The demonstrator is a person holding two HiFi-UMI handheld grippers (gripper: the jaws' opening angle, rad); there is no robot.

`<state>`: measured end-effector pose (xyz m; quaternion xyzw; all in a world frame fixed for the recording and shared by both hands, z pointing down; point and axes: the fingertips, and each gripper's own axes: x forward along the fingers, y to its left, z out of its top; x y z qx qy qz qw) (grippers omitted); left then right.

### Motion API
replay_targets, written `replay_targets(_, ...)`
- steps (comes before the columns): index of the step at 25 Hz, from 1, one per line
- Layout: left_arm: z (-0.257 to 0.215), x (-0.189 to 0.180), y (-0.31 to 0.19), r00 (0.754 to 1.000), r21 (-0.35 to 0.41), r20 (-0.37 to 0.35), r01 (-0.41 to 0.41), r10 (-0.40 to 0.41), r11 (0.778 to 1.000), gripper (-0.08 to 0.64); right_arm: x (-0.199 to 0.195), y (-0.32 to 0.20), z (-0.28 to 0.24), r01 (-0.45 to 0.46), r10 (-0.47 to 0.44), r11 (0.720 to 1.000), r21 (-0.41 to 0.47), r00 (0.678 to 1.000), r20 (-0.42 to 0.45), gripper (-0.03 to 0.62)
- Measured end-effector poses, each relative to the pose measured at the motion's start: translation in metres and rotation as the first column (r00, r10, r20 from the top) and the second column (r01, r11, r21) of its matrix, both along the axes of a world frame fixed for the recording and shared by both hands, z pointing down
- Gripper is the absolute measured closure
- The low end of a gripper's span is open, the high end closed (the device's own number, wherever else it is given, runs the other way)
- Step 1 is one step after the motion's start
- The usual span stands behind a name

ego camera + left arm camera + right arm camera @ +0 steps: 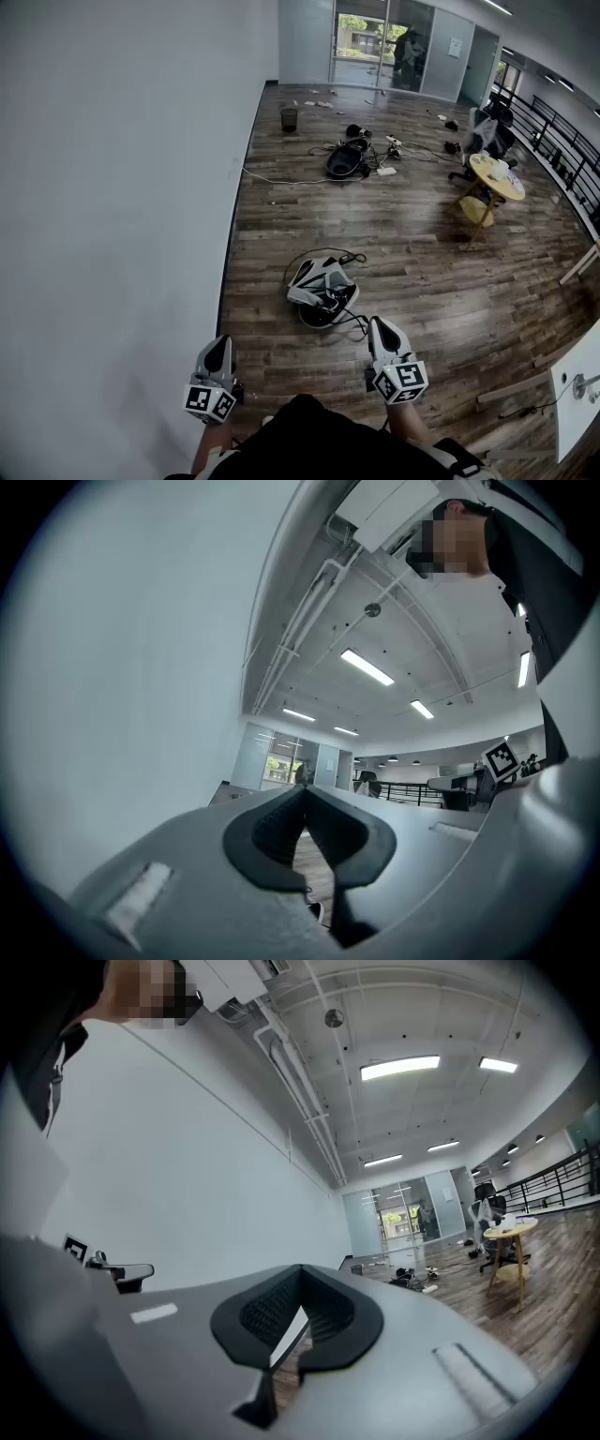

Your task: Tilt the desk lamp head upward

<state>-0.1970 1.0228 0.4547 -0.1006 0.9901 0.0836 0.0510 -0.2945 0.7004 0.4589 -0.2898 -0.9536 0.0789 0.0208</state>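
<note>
Nearest the person, the left gripper (217, 345) and right gripper (382, 328) are held out roughly level over the wooden floor (412, 244), jaws closed together on nothing. Just beyond them a grey-and-white bundle of gear (322, 289) lies on the floor with cables. At the right edge, a white worktop (570, 412) carries a small grey fitting (581, 383), possibly the desk lamp, well apart from both grippers. Farther off stands a round yellow table (497, 177), then glass doors (382, 42).
</note>
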Motion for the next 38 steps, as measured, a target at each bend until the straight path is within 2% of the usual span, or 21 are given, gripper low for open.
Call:
replay_targets(7,0.003,0.010,-0.003,0.999,0.010,-0.041,0.004,-0.003,1.000,0.560,0.011,-0.002,0.001,0.003,-0.003,1.000,-0.011,1.000,-0.009,0.588)
replay_targets(13,0.000,0.014,-0.011,0.999,0.011,-0.038,-0.003,0.003,1.000,0.560,0.016,-0.008,0.001,0.002,-0.002,1.000,-0.020,1.000,-0.020,0.588)
replay_targets(19,0.003,0.012,-0.024,0.999,0.016,-0.044,-0.023,0.024,1.000,0.560,0.016,-0.027,0.003,-0.036,0.034,0.997,-0.069,0.999,-0.039,0.586)
replay_targets(28,0.005,-0.008,-0.081,0.992,0.007,-0.029,-0.126,0.126,0.992,0.560,0.026,-0.094,0.001,-0.133,0.132,0.988,-0.079,0.991,-0.016,0.586)
replay_targets(34,0.001,-0.028,-0.127,0.978,-0.006,-0.029,-0.206,0.205,0.979,0.560,0.034,-0.141,-0.001,-0.204,0.204,0.976,-0.080,0.979,-0.016,0.586)
replay_targets(38,-0.001,-0.034,-0.162,0.970,0.011,-0.020,-0.242,0.242,0.970,0.560,0.045,-0.176,-0.001,-0.244,0.244,0.967,-0.072,0.970,-0.013,0.586)
